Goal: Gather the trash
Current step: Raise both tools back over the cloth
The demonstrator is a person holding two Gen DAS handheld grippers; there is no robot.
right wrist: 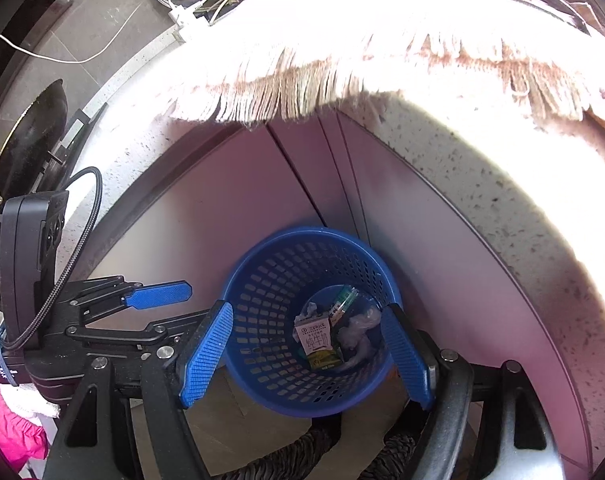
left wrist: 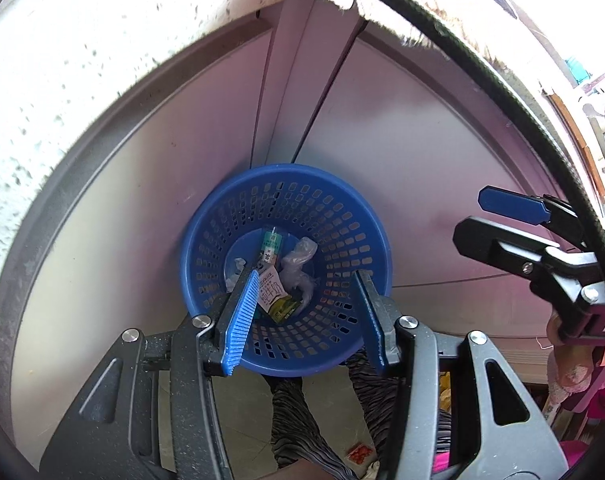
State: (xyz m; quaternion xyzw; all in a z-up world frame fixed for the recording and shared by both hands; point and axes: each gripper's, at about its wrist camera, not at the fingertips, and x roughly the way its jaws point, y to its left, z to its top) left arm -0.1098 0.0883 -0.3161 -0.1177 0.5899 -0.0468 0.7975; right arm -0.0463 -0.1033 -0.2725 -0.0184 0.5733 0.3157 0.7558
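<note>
A blue perforated waste basket point(left wrist: 342, 216) stands on the floor against grey cabinet doors. In it lie a milk carton point(left wrist: 276, 292), a small green box point(left wrist: 272, 242) and crumpled clear plastic point(left wrist: 300, 268). My left gripper point(left wrist: 306, 312) is open and empty, directly above the basket. The right gripper point(left wrist: 498, 220) shows open at the right of that view. In the right wrist view the basket point(right wrist: 270, 292) holds the carton point(right wrist: 316, 338) and plastic point(right wrist: 358, 336). My right gripper point(right wrist: 306, 360) is open and empty above it. The left gripper point(right wrist: 158, 308) is open at the left.
A speckled stone countertop point(right wrist: 482, 168) overhangs the cabinets, with a fringed cloth point(right wrist: 302, 60) draped over its edge. A dark wok point(right wrist: 34, 136) sits on the counter at left. A black cable point(left wrist: 502, 80) crosses the left view. A red scrap point(left wrist: 358, 452) lies on the floor.
</note>
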